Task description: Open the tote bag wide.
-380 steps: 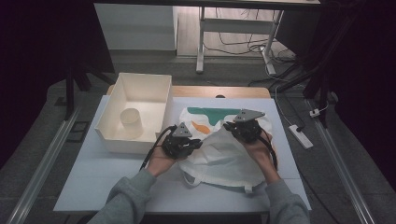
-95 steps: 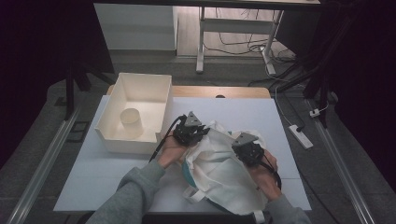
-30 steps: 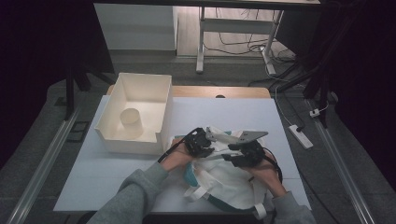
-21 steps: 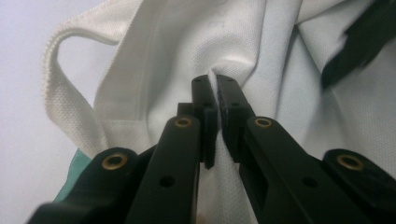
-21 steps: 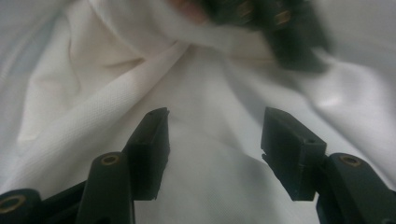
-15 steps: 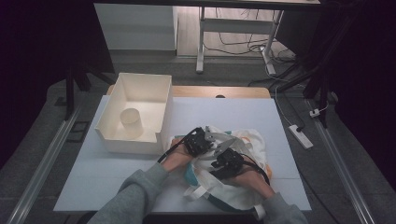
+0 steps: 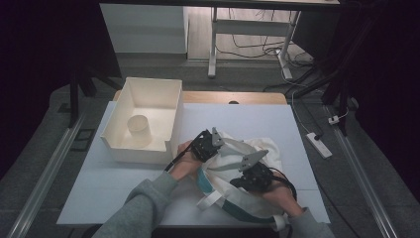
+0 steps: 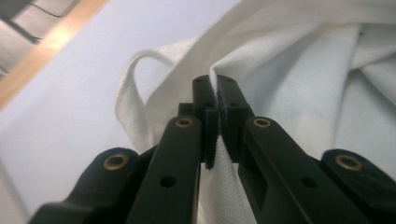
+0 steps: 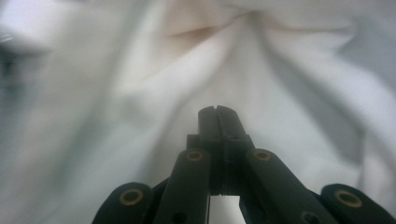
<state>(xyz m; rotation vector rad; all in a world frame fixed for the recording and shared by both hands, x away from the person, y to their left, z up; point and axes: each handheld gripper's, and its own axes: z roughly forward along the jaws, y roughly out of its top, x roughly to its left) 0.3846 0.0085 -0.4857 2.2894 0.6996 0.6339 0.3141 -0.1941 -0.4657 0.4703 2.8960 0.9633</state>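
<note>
Right tool [image 7: 246,171] shifted across crumpled white woven cloth bag [image 7: 250,153], jaws just closed

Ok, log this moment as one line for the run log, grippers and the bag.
left gripper: shut on tote bag fabric edge | right gripper: just closed, jaws together over the cloth, grip unclear | bin: apart, left of bag

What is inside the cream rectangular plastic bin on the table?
Inside the cream rectangular plastic bin stands one cream cylindrical cup, upright on the floor near the middle. The near wall hides the strip of floor just behind it.
</note>
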